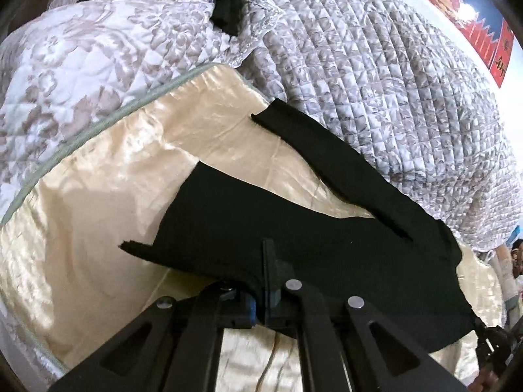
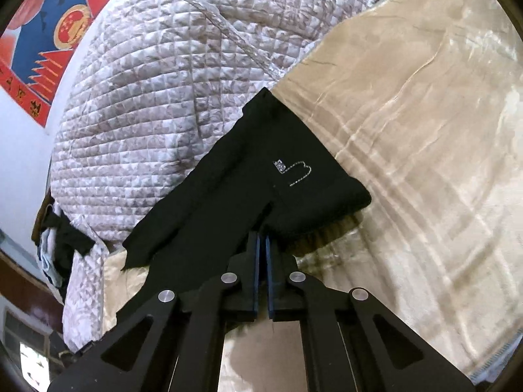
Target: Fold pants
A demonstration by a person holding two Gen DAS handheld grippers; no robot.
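Black pants (image 1: 261, 215) lie spread on a cream satin bed sheet (image 1: 114, 179), with both legs reaching away toward a quilt. My left gripper (image 1: 269, 261) is shut on the near edge of the pants, and the fabric rises a little at the pads. In the right wrist view the pants (image 2: 248, 176) show a small white stitched logo (image 2: 294, 170). My right gripper (image 2: 262, 238) is shut on the cloth just below that logo, and the edge hangs lifted off the sheet (image 2: 408, 163), casting a shadow.
A grey-and-white quilted blanket (image 1: 376, 81) is bunched up behind the pants, also seen as the quilt (image 2: 147, 98). Another dark garment (image 1: 228, 0) lies on the bedding farther back. A red and blue poster (image 2: 49, 32) hangs on the wall.
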